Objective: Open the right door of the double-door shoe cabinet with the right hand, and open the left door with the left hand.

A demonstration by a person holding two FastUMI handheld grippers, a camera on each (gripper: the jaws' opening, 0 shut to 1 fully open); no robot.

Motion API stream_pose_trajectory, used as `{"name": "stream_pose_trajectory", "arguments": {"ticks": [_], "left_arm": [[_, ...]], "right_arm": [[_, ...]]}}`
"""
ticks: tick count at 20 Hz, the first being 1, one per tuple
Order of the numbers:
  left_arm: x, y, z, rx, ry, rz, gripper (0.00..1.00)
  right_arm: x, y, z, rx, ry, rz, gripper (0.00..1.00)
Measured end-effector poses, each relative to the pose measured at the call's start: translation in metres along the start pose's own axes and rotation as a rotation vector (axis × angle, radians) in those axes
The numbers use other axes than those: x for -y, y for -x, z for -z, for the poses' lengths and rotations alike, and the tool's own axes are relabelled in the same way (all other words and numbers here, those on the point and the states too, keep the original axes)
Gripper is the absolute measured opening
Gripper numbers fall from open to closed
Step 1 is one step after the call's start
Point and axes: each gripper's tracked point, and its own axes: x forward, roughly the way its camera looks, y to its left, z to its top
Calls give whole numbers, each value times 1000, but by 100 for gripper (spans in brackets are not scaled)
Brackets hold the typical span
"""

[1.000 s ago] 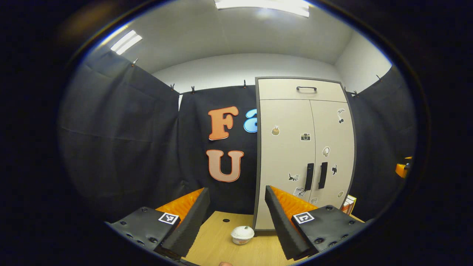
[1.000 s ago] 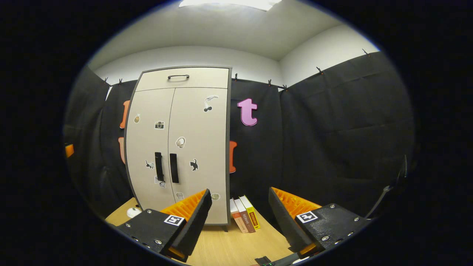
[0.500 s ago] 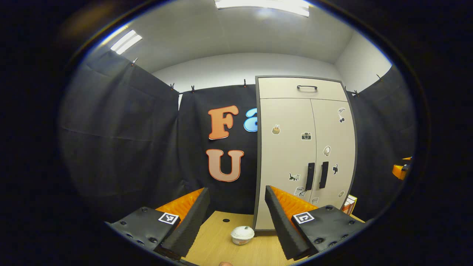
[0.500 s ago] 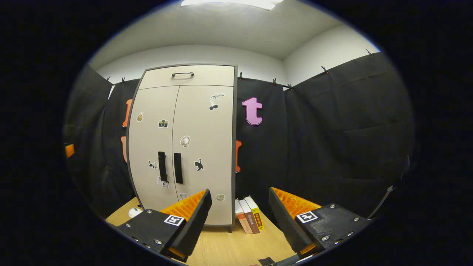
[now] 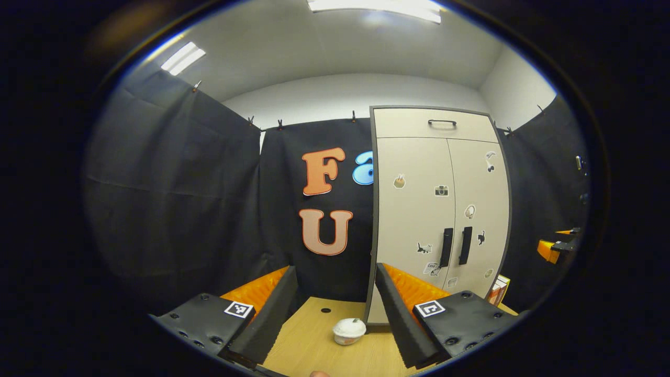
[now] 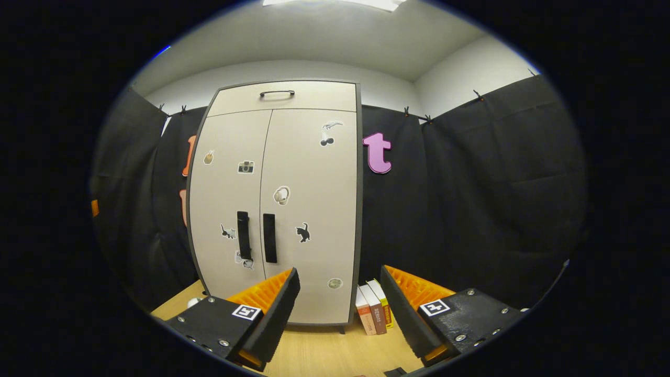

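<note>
The beige double-door shoe cabinet [image 6: 277, 199] stands on the wooden table with both doors closed. Its right door handle [image 6: 269, 238] and left door handle [image 6: 243, 235] are two black vertical bars side by side at the middle seam. My right gripper [image 6: 337, 285] is open and some way in front of the cabinet, a little right of the handles. In the left gripper view the cabinet [image 5: 439, 209] sits to the right, with the left door handle [image 5: 446, 247] and the right door handle [image 5: 465, 245]. My left gripper [image 5: 335, 285] is open, well short of the cabinet.
A small white cup [image 5: 349, 331] sits on the wooden table [image 5: 314, 351] left of the cabinet's foot. Three books [image 6: 372, 313] lean against the cabinet's right side. A drawer with a black handle [image 6: 276, 93] tops the cabinet. The other gripper [image 5: 556, 247] shows at far right.
My right gripper has moved closer to the cabinet, which now looks larger and nearer the centre. My left gripper has shifted only slightly. Both stay open.
</note>
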Motion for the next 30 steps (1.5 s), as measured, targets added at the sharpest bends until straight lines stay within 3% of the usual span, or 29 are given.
{"name": "stream_pose_trajectory", "arguments": {"ticks": [12, 21, 26, 30], "left_arm": [[-55, 15, 11, -21, -5, -113, 96], [-79, 13, 19, -30, -26, -166, 96], [-89, 1, 28, -39, -41, -184, 96], [-100, -3, 38, -53, -32, -196, 97]], "right_arm": [[-91, -90, 12, -38, -1, -109, 95], [-129, -176, 31, -78, 0, -123, 95], [-142, -214, 42, -106, -28, -121, 92], [-148, -232, 44, -107, -22, -108, 78]]}}
